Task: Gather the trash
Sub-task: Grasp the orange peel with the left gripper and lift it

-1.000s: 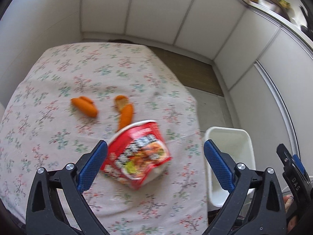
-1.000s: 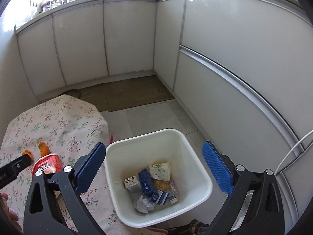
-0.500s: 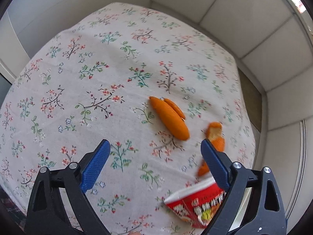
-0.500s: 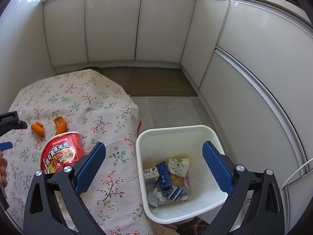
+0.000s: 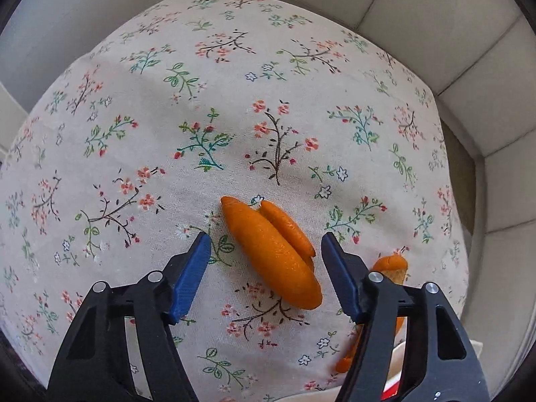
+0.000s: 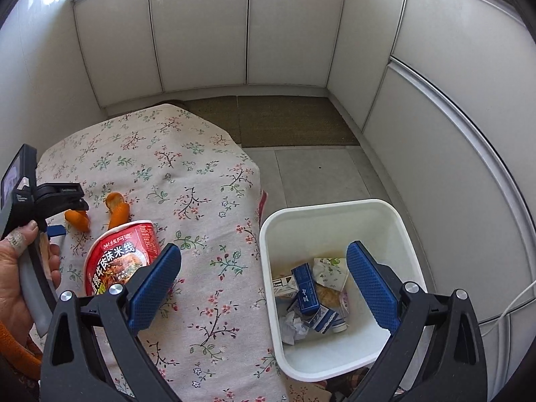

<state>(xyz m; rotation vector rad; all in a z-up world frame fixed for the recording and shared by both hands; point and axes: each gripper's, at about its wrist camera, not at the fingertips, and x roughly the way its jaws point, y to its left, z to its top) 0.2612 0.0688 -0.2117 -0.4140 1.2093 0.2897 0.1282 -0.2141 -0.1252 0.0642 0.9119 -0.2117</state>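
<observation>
— On the table, over the flowered cloth: left hand-held gripper pointing steeply down, straddling the near orange peel. Jaws closing, peel between them, pads not yet pressing on it. Nothing gripped so far.

— So, mid-pickup. And the right hand-held gripper?

— Spread wide, holding nothing, hovering by the table edge over the white bin. Bin down on the floor just beside the table, already carrying cartons and crumpled paper.

— Other trash left on the table?

— Second orange peel just to the right of the first, and a red noodle cup lying on its side nearer the bin. Both untouched.

— Next move, then?

— Probably finishing the squeeze across the peel's narrow width, low enough to catch the curved rind rather than skating over it. Then lifting clear of the cloth and carrying across to the bin. Worth watching: loose smaller strip leaning on the big piece, likely to drop away during the lift.
</observation>
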